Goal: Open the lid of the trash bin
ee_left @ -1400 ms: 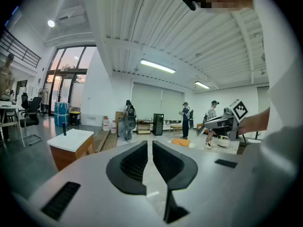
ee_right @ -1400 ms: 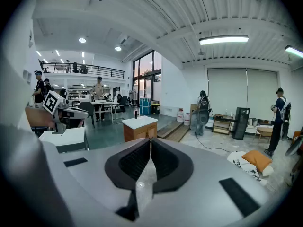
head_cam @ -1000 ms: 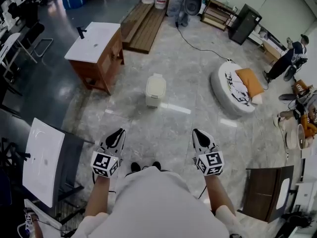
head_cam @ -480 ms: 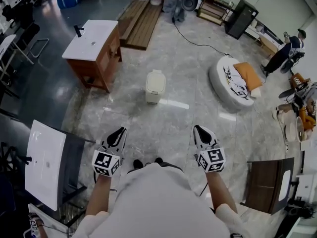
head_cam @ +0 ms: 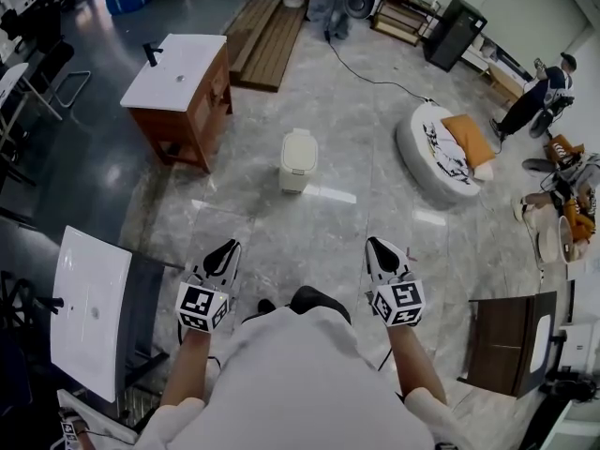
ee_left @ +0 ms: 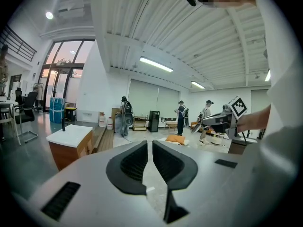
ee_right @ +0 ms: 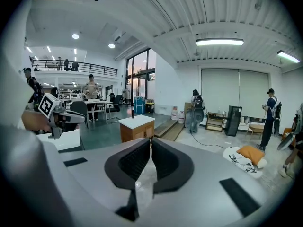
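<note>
A small cream trash bin (head_cam: pixel 297 160) stands on the grey marble floor ahead, its lid down. Both grippers are held low in front of the person's body, well short of the bin. My left gripper (head_cam: pixel 225 249) points toward the bin from the lower left, and its jaws meet at the tips with nothing between them (ee_left: pixel 150 142). On the lower right, my right gripper (head_cam: pixel 377 246) is likewise shut and empty (ee_right: pixel 150 139). Neither gripper view shows the bin. Each gripper shows in the other's view: the right gripper (ee_left: pixel 222 119) and the left gripper (ee_right: pixel 59 115).
A wooden vanity with a white top (head_cam: pixel 183 87) stands left of the bin. A white round cushion with an orange pillow (head_cam: pixel 441 157) lies to its right. A white sink top on a dark stand (head_cam: pixel 89 298) is near left, a brown cabinet (head_cam: pixel 506 345) near right. People stand far right (head_cam: pixel 534 101).
The person has stepped a little forward, and a dark shoe now shows under the body. Both grippers keep their pose and stay shut. The bin's lid has not moved.
</note>
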Action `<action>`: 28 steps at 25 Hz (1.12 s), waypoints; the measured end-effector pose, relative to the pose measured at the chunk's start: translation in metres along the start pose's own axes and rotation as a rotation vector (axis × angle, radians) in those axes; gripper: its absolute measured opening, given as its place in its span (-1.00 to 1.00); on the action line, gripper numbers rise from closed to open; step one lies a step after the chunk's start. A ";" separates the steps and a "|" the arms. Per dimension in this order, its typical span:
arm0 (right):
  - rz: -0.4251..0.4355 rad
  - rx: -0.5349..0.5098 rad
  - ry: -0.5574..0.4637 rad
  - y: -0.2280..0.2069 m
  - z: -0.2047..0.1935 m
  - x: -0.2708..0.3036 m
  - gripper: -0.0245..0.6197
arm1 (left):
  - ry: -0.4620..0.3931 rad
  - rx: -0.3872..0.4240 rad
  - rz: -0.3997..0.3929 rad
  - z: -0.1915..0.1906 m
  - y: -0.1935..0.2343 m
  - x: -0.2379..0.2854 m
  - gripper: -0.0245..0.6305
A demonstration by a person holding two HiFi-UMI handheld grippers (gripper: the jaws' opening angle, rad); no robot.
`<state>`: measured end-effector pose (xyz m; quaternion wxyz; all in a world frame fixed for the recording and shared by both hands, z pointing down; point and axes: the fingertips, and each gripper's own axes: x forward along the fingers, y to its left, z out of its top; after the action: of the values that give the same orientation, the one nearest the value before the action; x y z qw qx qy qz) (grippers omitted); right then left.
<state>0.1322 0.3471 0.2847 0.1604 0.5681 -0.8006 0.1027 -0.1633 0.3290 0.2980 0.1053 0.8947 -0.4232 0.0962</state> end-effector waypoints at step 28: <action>0.008 0.008 0.045 -0.008 0.001 0.065 -0.81 | 0.010 -0.022 0.009 0.002 0.049 0.040 -0.79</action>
<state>0.1201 0.2872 0.3078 0.1758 0.5631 -0.7986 0.1194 -0.1762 0.2689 0.3117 0.1166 0.8911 -0.4278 0.0966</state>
